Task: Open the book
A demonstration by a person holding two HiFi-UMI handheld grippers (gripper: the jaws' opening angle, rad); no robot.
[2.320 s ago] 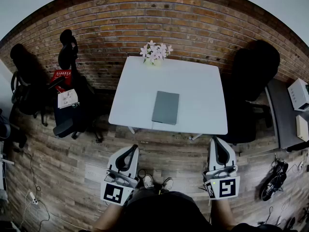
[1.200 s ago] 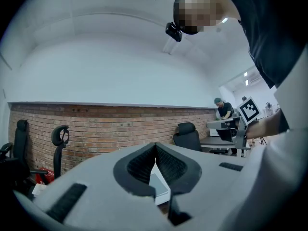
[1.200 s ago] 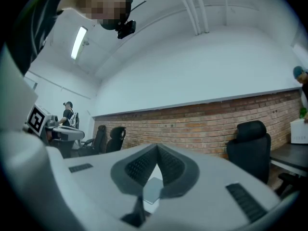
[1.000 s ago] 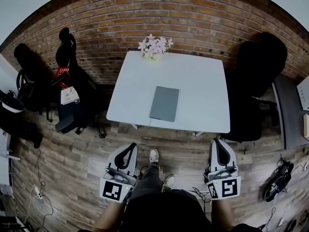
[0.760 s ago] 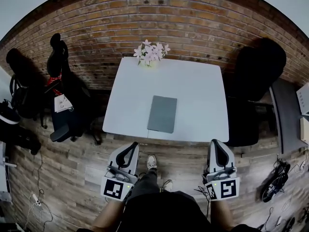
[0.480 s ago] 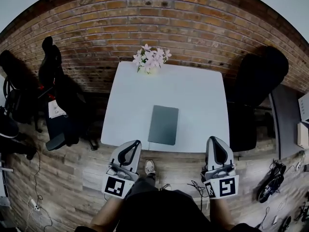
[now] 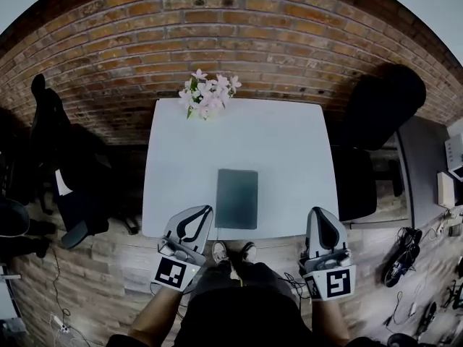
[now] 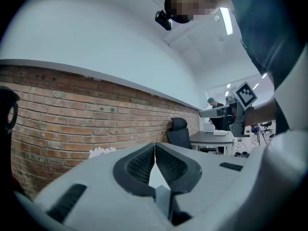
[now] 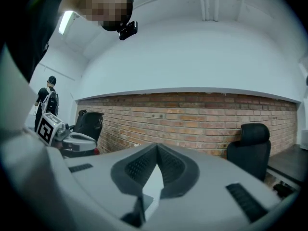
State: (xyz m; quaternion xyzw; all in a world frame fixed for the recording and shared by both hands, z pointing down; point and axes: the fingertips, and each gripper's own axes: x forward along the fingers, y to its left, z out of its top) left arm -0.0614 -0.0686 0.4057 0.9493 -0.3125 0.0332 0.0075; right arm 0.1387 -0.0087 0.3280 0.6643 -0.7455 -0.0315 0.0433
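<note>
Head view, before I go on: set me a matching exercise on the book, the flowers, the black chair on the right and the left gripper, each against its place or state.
1 book
2 flowers
3 black chair
4 left gripper

A jaws together, nothing between them
B at the far edge of the table, by the brick wall
C lying closed near the table's front edge
D on the floor, right of the table

Pairs: 1-C, 2-B, 3-D, 4-A.
</note>
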